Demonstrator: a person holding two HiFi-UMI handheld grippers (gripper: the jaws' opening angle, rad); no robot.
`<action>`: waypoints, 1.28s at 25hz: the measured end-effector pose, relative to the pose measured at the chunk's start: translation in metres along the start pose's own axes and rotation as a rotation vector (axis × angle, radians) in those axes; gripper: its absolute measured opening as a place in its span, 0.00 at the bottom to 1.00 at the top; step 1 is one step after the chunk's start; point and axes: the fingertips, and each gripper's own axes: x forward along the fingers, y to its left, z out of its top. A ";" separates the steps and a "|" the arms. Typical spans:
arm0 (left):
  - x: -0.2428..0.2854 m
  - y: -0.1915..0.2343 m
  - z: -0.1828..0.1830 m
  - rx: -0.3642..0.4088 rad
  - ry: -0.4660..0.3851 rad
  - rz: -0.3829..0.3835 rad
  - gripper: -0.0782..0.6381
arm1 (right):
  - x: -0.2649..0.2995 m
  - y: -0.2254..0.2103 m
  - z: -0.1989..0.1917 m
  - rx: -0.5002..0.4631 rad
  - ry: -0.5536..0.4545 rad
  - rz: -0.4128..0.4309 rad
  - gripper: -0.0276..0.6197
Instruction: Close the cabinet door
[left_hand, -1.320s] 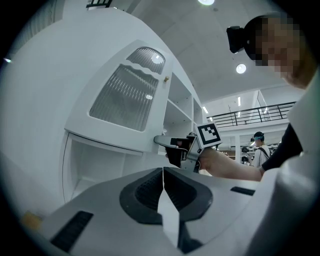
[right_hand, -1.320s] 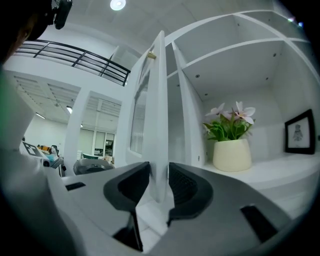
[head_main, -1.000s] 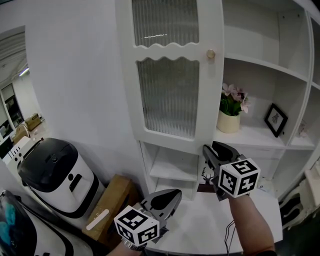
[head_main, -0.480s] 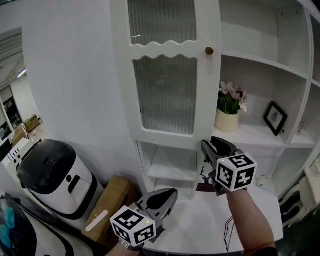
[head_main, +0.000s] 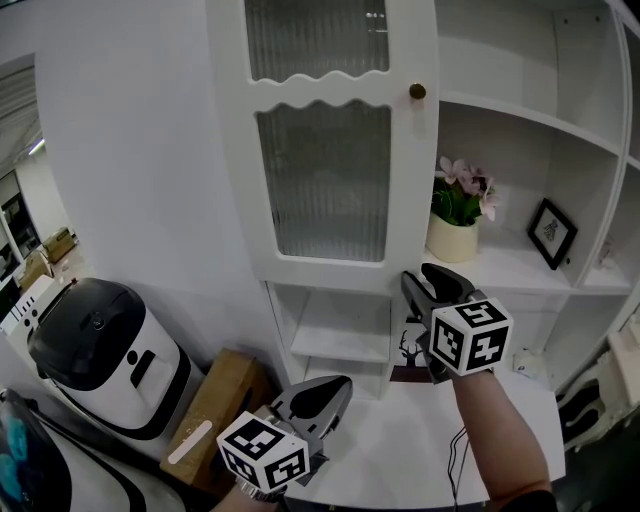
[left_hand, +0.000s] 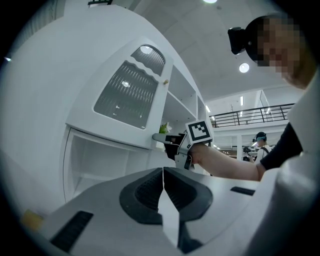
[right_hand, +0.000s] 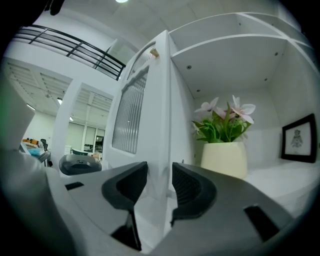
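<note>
The white cabinet door (head_main: 325, 180) with ribbed glass and a brass knob (head_main: 417, 91) stands partly open in front of the shelves. My right gripper (head_main: 415, 285) is at the door's lower free edge. In the right gripper view that edge (right_hand: 162, 100) stands between the jaws of the right gripper (right_hand: 160, 170), which are opening, and the pads do not press on it. My left gripper (head_main: 335, 385) hangs low and to the left, shut and empty, with its tips (left_hand: 163, 170) together in the left gripper view.
A cream pot of pink flowers (head_main: 452, 238) and a small framed picture (head_main: 551, 238) sit on the shelf behind the door. A white and black appliance (head_main: 100, 350) and a cardboard box (head_main: 215, 405) stand on the floor at the left. A white counter (head_main: 400, 450) lies below.
The door has shifted a little to the left in the head view and shows more of its face. My right gripper has stayed at its lower edge. The left gripper has barely moved.
</note>
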 end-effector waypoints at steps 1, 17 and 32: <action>0.001 0.002 -0.001 -0.003 0.001 0.002 0.12 | 0.001 -0.001 0.000 0.004 -0.001 -0.001 0.27; 0.013 0.010 -0.009 -0.034 0.003 0.003 0.12 | 0.008 -0.006 0.000 -0.006 -0.008 0.017 0.31; -0.009 -0.007 -0.010 -0.033 -0.016 0.057 0.12 | -0.008 -0.010 -0.017 0.018 0.045 -0.004 0.14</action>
